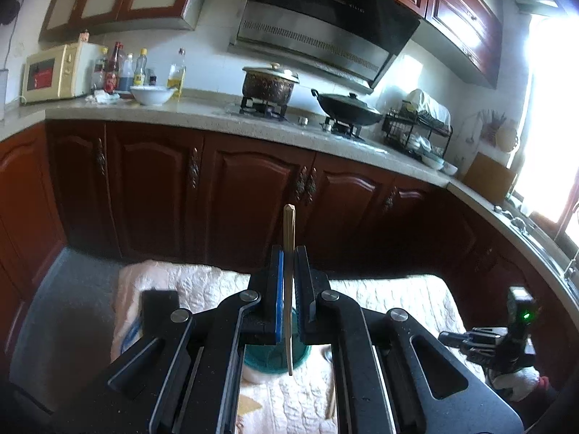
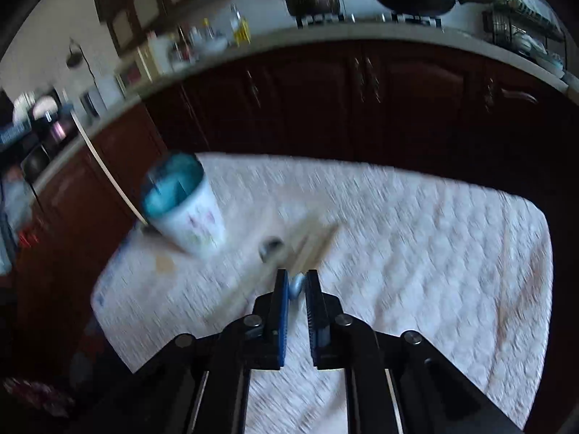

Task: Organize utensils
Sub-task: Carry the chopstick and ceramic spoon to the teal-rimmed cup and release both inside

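Observation:
My left gripper (image 1: pixel 288 253) is shut on a wooden chopstick (image 1: pixel 288 231) and holds it upright above a white cup with a teal inside (image 1: pixel 277 361). The chopstick's lower tip hangs over the cup's rim. In the blurred right wrist view the same cup (image 2: pixel 184 202) stands on the white quilted cloth (image 2: pixel 416 253), with the held chopstick (image 2: pixel 108 177) slanting above it. My right gripper (image 2: pixel 297 282) has its jaws narrowly apart around a silvery utensil handle (image 2: pixel 296 286). More chopsticks (image 2: pixel 311 244) and a spoon bowl (image 2: pixel 270 247) lie just ahead.
The quilted cloth (image 1: pixel 398 300) covers a low table before dark wooden cabinets (image 1: pixel 253 188). A counter (image 1: pixel 202 112) carries a microwave (image 1: pixel 54 72), bottles, a bowl, pots on a stove and a dish rack (image 1: pixel 416 130). The right hand's gripper (image 1: pixel 499 340) shows at right.

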`<state>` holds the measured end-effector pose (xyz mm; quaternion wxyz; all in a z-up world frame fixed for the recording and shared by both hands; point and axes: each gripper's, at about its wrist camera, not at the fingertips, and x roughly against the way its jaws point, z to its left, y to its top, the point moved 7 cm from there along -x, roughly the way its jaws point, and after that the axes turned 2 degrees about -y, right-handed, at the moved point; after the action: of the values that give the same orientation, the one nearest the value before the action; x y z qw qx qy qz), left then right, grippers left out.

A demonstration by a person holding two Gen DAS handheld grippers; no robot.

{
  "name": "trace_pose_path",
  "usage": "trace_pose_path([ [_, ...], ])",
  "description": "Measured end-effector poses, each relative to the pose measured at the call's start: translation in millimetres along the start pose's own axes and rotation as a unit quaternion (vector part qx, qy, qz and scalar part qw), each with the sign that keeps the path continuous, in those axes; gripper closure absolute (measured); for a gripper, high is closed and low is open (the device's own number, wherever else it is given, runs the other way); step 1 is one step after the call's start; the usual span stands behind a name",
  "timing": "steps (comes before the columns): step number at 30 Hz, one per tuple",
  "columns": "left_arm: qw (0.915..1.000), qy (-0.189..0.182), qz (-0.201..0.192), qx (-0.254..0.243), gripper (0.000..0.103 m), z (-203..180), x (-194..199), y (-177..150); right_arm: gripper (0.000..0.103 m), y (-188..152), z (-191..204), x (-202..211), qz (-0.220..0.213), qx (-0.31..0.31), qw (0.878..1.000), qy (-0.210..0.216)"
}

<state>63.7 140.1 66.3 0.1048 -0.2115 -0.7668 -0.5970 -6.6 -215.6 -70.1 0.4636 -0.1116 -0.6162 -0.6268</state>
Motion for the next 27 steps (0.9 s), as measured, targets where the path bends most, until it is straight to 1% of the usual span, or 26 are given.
trace_pose_path([
  [4,0.9995,0.022,-0.015,-0.018,0.099,-0.5,-4.6,11.9,0.097,42.3,28.7,0.2,-0.039,0.006,0.999,0.023],
  [8,0.9977,0.053,-0.020,-0.035,0.099,2.8,-18.8,14.9,0.097,82.8,58.2,5.6,-0.078,0.005,0.995,0.063],
  [10,0.9970,0.064,-0.014,-0.042,0.099,5.9,-29.6,11.6,0.097,112.2,75.4,7.2,-0.110,0.012,0.991,0.074],
  [11,0.9969,0.067,-0.009,-0.042,0.099,7.8,-35.2,8.1,0.097,119.6,81.4,7.6,-0.118,0.012,0.990,0.079],
  [13,0.9961,0.076,-0.001,-0.044,0.099,12.5,-46.1,0.7,0.097,144.3,97.1,-5.3,-0.131,0.007,0.987,0.096],
  [14,0.9956,0.083,0.004,-0.045,0.099,15.6,-52.8,-4.7,0.097,155.4,106.0,-15.7,-0.135,0.010,0.986,0.096],
  [17,0.9955,0.085,0.021,-0.036,0.099,24.0,-68.0,-19.1,0.097,173.6,129.1,-45.7,-0.137,0.029,0.987,0.082],
  [19,0.9953,0.086,0.032,-0.029,0.099,29.2,-76.2,-28.1,0.097,180.7,144.6,-76.5,-0.131,0.045,0.988,0.068],
  [21,0.9954,0.083,0.043,-0.021,0.099,33.7,-84.4,-36.5,0.097,182.1,157.6,-106.9,-0.118,0.059,0.989,0.062],
  [24,0.9953,0.080,0.053,-0.015,0.099,37.5,-93.6,-45.9,0.096,178.2,166.8,-143.8,-0.109,0.084,0.990,0.039],
  [27,0.9950,0.076,0.063,-0.010,0.099,38.9,-100.7,-56.9,0.097,169.6,168.6,-170.6,-0.090,0.096,0.990,0.043],
])
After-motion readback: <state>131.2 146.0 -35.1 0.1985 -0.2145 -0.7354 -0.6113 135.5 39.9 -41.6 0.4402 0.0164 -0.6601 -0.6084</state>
